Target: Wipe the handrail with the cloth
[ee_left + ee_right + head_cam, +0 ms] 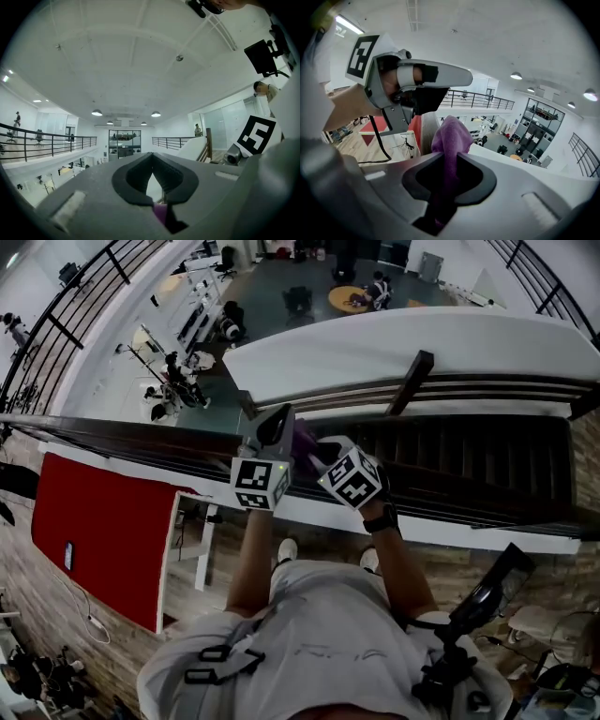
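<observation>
Below you, in the head view, a mezzanine edge gives way to a grey lower hall floor (281, 296) in the upper part of the frame, and a flat red panel (103, 540) lies at lower left. The long dark handrail (141, 435) runs across the middle from the left edge to the right. Your left gripper (275, 432) and your right gripper (323, 454) sit side by side at the centre, over the rail. The soft purple cloth (305, 439) is bunched between them, though you cannot tell from here whether it touches the rail. In the left gripper view, a white ceiling with round lamps (97, 113) fills most of the frame, and a black balcony railing (47, 140) crosses at mid left. Your left jaws are drawn together at their tips, with a small scrap of the cloth nipped low between them at bottom centre. In the right gripper view, your right jaws are clamped on the cloth, which rises from between them as a rounded fold at the centre. The left gripper reaches in from the upper left, its tip just above that fold.
</observation>
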Action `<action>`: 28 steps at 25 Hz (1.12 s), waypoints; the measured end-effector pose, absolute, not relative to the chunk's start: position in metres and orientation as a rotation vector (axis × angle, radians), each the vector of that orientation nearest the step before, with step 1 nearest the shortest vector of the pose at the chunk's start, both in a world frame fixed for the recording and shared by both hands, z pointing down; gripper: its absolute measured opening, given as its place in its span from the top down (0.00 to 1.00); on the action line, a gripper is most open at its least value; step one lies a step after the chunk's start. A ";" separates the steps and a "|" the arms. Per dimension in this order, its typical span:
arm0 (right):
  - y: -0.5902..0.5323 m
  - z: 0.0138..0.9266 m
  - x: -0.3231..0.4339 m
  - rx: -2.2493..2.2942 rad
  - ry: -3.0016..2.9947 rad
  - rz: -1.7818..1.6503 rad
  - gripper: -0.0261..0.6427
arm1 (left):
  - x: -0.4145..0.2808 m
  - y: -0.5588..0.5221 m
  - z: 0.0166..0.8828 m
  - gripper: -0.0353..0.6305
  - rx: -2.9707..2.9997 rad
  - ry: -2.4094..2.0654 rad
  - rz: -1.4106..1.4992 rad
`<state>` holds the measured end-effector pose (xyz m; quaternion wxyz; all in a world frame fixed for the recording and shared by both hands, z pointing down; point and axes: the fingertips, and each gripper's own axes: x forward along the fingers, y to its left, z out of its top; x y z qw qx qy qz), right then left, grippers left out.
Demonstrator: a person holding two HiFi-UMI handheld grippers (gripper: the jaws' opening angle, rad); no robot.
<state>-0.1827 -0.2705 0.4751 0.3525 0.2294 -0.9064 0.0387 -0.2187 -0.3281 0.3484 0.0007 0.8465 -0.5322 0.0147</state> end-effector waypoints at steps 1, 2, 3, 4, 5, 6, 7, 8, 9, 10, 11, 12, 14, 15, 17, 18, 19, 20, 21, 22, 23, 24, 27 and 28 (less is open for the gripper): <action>-0.270 0.475 -0.177 0.609 -2.340 0.106 0.86 | -0.212 -0.328 0.348 0.95 2.671 -1.653 0.047; -0.268 0.476 -0.172 0.625 -2.335 0.112 0.86 | -0.206 -0.328 0.349 0.95 2.682 -1.634 0.049; -0.267 0.477 -0.167 0.641 -2.331 0.118 0.86 | -0.200 -0.329 0.350 0.95 2.693 -1.616 0.051; -0.267 0.477 -0.162 0.656 -2.330 0.125 0.86 | -0.195 -0.328 0.351 0.95 2.701 -1.597 0.053; -0.266 0.477 -0.157 0.672 -2.331 0.133 0.86 | -0.189 -0.328 0.351 0.95 2.710 -1.577 0.054; -0.265 0.477 -0.153 0.688 -2.331 0.142 0.86 | -0.182 -0.328 0.352 0.95 2.718 -1.554 0.055; -0.265 0.476 -0.148 0.704 -2.329 0.147 0.86 | -0.175 -0.328 0.353 0.95 2.728 -1.530 0.059; -0.264 0.476 -0.143 0.719 -2.325 0.149 0.86 | -0.167 -0.328 0.355 0.95 2.736 -1.503 0.070; -0.264 0.476 -0.139 0.734 -2.321 0.151 0.86 | -0.159 -0.327 0.357 0.95 2.746 -1.476 0.086; -0.263 0.475 -0.135 0.747 -2.318 0.153 0.86 | -0.152 -0.326 0.358 0.95 2.757 -1.451 0.096; -0.262 0.475 -0.131 0.760 -2.317 0.156 0.86 | -0.145 -0.326 0.358 0.95 2.771 -1.427 0.098; -0.260 0.474 -0.128 0.772 -2.316 0.159 0.86 | -0.138 -0.325 0.357 0.95 2.785 -1.405 0.098; -0.258 0.475 -0.120 0.791 -2.312 0.171 0.86 | -0.124 -0.324 0.357 0.95 2.812 -1.365 0.108; -0.257 0.476 -0.116 0.794 -2.311 0.178 0.86 | -0.118 -0.324 0.358 0.95 2.825 -1.348 0.115; -0.256 0.478 -0.110 0.792 -2.313 0.192 0.86 | -0.104 -0.324 0.359 0.95 2.852 -1.318 0.132; -0.256 0.479 -0.107 0.790 -2.314 0.195 0.86 | -0.098 -0.324 0.359 0.95 2.867 -1.303 0.142; -0.256 0.480 -0.106 0.789 -2.315 0.197 0.86 | -0.093 -0.323 0.359 0.95 2.880 -1.288 0.149; -0.255 0.479 -0.105 0.788 -2.316 0.198 0.86 | -0.089 -0.322 0.359 0.95 2.889 -1.274 0.156; -0.254 0.478 -0.104 0.788 -2.316 0.201 0.86 | -0.086 -0.321 0.358 0.95 2.894 -1.263 0.164; -0.253 0.477 -0.102 0.788 -2.317 0.207 0.86 | -0.083 -0.320 0.358 0.95 2.898 -1.253 0.170; -0.252 0.475 -0.101 0.786 -2.319 0.214 0.86 | -0.082 -0.320 0.357 0.95 2.901 -1.245 0.176; -0.251 0.474 -0.100 0.779 -2.322 0.220 0.86 | -0.081 -0.320 0.357 0.95 2.902 -1.239 0.181; -0.246 0.474 -0.101 0.751 -2.333 0.224 0.86 | -0.077 -0.318 0.357 0.95 2.902 -1.222 0.185; -0.245 0.474 -0.099 0.748 -2.333 0.226 0.86 | -0.075 -0.316 0.356 0.95 2.907 -1.214 0.176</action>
